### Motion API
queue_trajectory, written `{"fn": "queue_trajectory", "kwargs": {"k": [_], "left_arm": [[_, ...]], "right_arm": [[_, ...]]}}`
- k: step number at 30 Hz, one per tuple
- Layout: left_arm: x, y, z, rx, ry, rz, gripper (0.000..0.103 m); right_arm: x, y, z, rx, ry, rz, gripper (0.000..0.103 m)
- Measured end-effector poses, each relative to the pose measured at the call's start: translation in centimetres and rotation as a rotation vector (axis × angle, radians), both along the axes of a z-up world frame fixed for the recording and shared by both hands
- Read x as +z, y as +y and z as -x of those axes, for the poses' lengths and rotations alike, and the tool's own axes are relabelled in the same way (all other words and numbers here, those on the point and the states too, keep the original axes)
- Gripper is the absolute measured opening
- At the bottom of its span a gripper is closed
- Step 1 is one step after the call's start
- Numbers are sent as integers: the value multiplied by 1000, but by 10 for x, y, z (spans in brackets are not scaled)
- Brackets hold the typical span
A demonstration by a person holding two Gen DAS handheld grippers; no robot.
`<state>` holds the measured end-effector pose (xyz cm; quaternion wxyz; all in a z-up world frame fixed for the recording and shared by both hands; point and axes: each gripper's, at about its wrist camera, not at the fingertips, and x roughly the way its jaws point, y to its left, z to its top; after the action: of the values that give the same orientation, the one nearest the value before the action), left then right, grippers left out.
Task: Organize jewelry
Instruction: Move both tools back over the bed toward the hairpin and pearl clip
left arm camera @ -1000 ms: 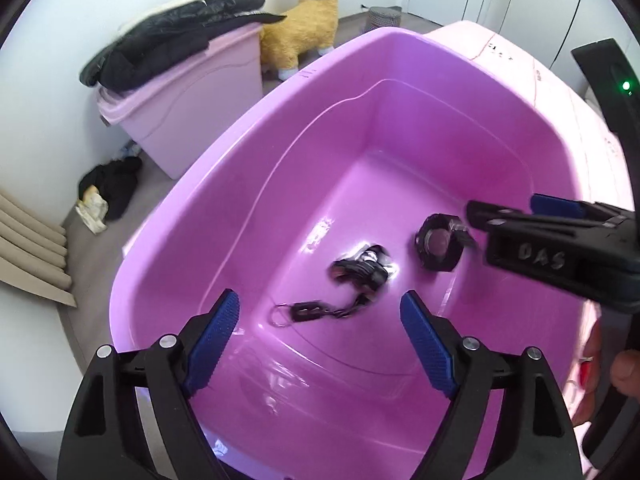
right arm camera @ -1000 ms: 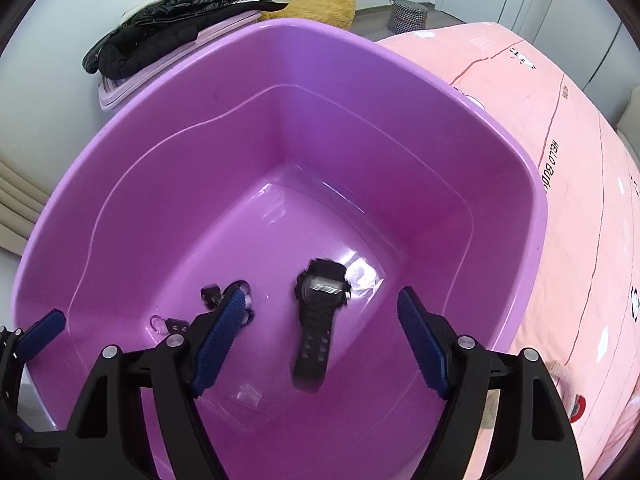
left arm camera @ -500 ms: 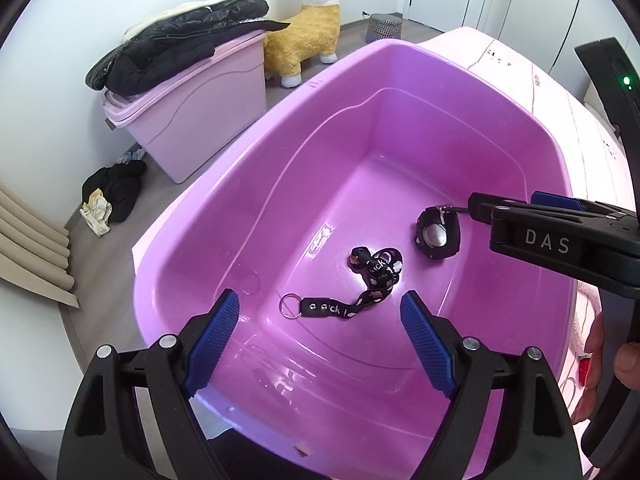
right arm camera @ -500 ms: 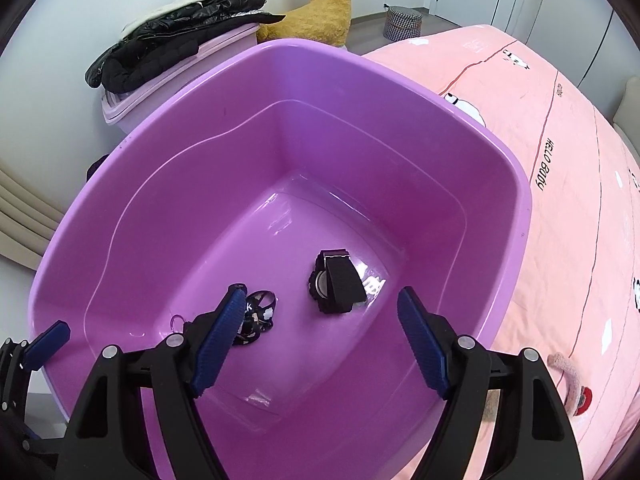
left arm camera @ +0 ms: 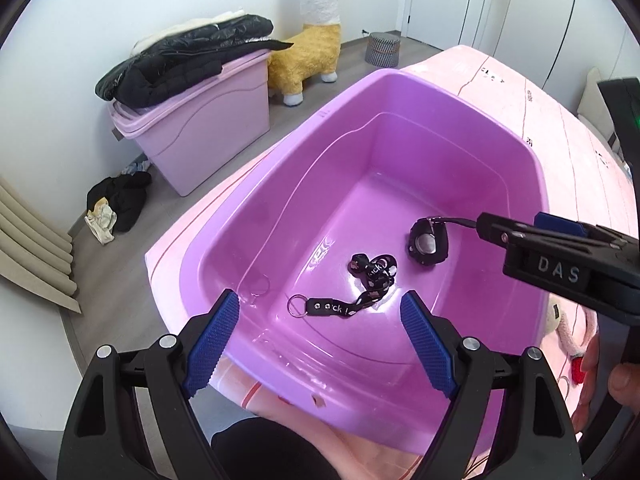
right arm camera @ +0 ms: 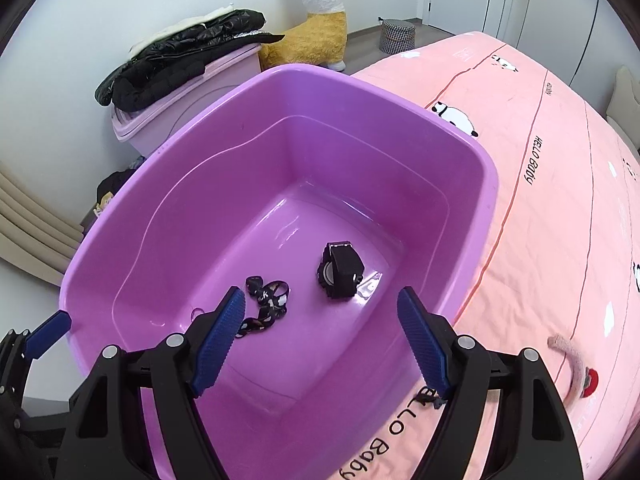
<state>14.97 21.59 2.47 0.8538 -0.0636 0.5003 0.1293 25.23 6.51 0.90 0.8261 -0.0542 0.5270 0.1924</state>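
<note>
Black watch (right arm camera: 340, 274) face hidden in tub (right arm camera: 168, 184) — both grippers (left arm camera: 320, 334) (right arm camera: 320, 334) gape, empty.

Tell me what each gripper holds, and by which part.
Nothing is held. The left gripper and right gripper are both open and empty; the watch and lanyard keychain lie loose in the purple tub.

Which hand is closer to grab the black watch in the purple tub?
Probably the right gripper. In the left wrist view its open fingers reach in beside the watch, and the watch lies just ahead in its own view. The open left gripper is nearer the lanyard.
</note>
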Motion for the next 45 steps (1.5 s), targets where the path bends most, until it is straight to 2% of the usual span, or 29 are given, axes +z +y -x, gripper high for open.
{"fn": "queue_trajectory", "kwargs": {"k": [11, 20, 28, 37, 45], "left_arm": [[21, -22, 34, -53, -49, -3, 85], [27, -65, 68, -160, -76, 2, 91], [8, -115, 91, -301, -61, 41, 96], [-32, -181, 116, -473, -12, 65, 96], [-63, -201, 135, -550, 44, 37, 96]], "right_arm": [[20, -49, 66, -79, -64, -41, 75], [11, -105, 136, -204, -87, -74, 75], [-7, -186, 211, -369, -80, -44, 75], [-28, -278, 301, -594, -80, 6, 75], [-61, -321, 358, -740, -5, -20, 75]]}}
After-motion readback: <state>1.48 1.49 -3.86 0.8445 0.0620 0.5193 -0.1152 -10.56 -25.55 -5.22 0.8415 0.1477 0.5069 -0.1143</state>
